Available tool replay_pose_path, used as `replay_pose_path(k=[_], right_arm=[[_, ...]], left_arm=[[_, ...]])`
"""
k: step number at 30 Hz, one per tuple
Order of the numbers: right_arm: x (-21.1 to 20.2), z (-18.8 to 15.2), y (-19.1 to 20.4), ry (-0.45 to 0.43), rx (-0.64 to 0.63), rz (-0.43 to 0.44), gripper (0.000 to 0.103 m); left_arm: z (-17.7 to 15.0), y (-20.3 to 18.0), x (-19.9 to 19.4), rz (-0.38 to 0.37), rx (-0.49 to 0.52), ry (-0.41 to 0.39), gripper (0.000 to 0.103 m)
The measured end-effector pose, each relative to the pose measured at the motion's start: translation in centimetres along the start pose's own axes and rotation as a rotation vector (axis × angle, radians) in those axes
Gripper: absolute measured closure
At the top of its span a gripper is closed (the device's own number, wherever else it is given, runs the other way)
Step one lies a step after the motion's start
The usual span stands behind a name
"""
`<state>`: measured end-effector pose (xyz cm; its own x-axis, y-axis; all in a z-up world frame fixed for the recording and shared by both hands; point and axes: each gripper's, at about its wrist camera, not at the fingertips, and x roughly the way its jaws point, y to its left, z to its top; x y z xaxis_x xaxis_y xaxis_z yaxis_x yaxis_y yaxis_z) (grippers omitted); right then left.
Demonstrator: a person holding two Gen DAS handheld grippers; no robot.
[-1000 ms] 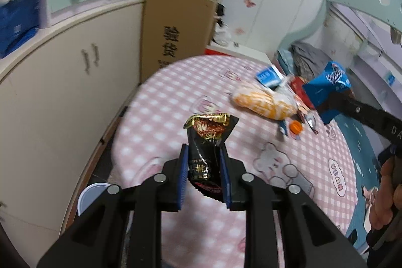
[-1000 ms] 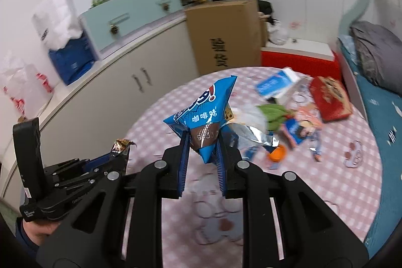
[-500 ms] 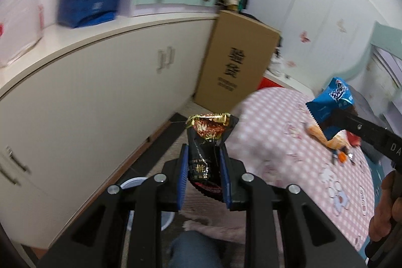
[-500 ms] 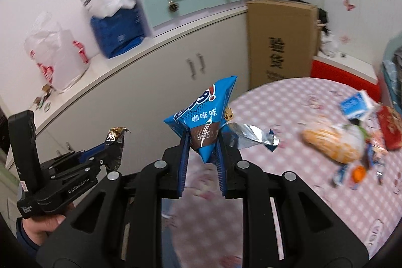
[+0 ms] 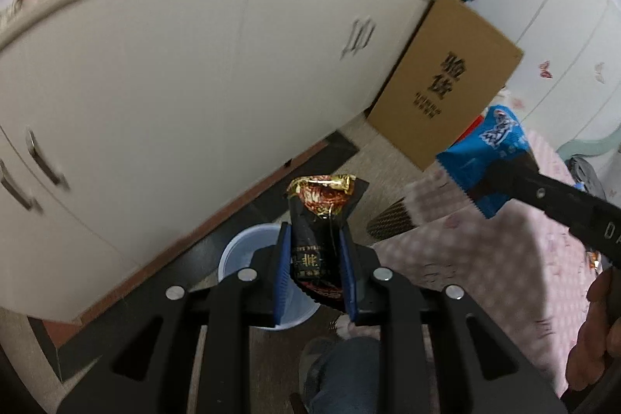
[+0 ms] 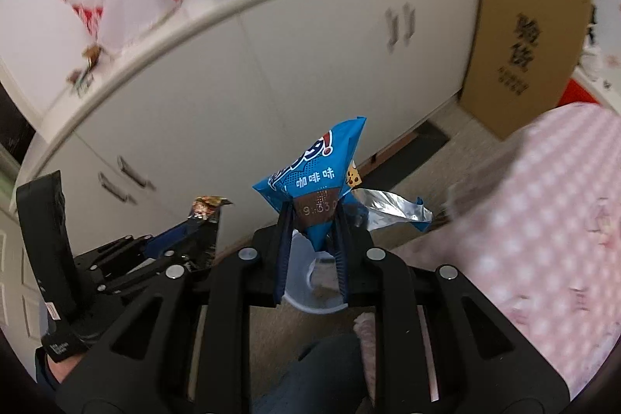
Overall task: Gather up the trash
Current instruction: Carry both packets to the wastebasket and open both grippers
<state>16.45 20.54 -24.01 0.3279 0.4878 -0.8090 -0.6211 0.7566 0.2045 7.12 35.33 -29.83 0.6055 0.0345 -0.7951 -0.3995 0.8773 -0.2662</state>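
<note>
My left gripper [image 5: 314, 237] is shut on a black-and-gold snack wrapper [image 5: 322, 196], which stands up between the blue pads. Right below and behind it, a pale round bin [image 5: 238, 253] sits on the floor. My right gripper [image 6: 312, 216] is shut on a blue snack packet [image 6: 314, 177] with a torn silver foil flap [image 6: 392, 210] trailing to its right; the bin's rim [image 6: 310, 303] shows under its fingers. In the left wrist view the blue packet [image 5: 485, 158] hangs to the right. In the right wrist view the black wrapper [image 6: 205, 216] is lower left.
White cabinet doors [image 5: 194, 84] run close behind the bin. A tall cardboard box [image 5: 446, 84] leans at their right end. The pink checked tablecloth [image 6: 543, 220] fills the right side. A person's knee in jeans [image 5: 341, 367] is just below the grippers.
Both grippers have swung left off the pink table and dropped toward the floor, each still holding its wrapper. The bin has come into view under them.
</note>
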Motion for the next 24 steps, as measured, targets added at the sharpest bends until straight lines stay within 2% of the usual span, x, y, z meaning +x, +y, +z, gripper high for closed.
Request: replay_pose_path(k=[5, 11, 17, 18, 19, 20, 21, 22, 24], right_arm=[[6.2, -0.6, 0.9, 0.121, -0.005, -0.002, 0.083], [12.4, -1.9, 0.5, 0.249, 0.026, -0.023, 0.082], [15.6, -2.9, -0.4, 0.312, 0.066, -0.04, 0.08], [15.9, -3.0, -0.6, 0.319, 0.077, -0.032, 0.07], [16.1, -3.1, -0.8, 0.32, 0.087, -0.027, 0.043], [16.3, -3.1, -1.0, 0.314, 0.093, -0.03, 0.034], [16.3, -3.2, -1.2, 0.307, 0.102, -0.031, 0.031], [16.3, -3.2, -1.4, 0.306, 0.114, -0.028, 0.03], [16.4, -3.1, -1.7, 0.305, 0.129, -0.036, 0.025]], left_arm=[[-0.7, 2.8, 4.2, 0.021, -0.047, 0.08, 0.08], [-1.7, 4.3, 9.1, 0.038, -0.081, 0.169, 0.08], [-2.5, 5.1, 12.3, 0.023, -0.091, 0.238, 0.077], [-2.6, 5.2, 12.6, 0.02, -0.092, 0.245, 0.071], [-2.5, 5.3, 13.0, 0.016, -0.092, 0.252, 0.059], [-2.5, 5.4, 13.3, 0.015, -0.09, 0.257, 0.05], [-2.5, 5.5, 13.4, 0.026, -0.089, 0.259, 0.036], [-2.4, 5.5, 13.5, 0.039, -0.088, 0.259, 0.031], [-2.5, 6.0, 13.5, 0.028, -0.084, 0.263, 0.028]])
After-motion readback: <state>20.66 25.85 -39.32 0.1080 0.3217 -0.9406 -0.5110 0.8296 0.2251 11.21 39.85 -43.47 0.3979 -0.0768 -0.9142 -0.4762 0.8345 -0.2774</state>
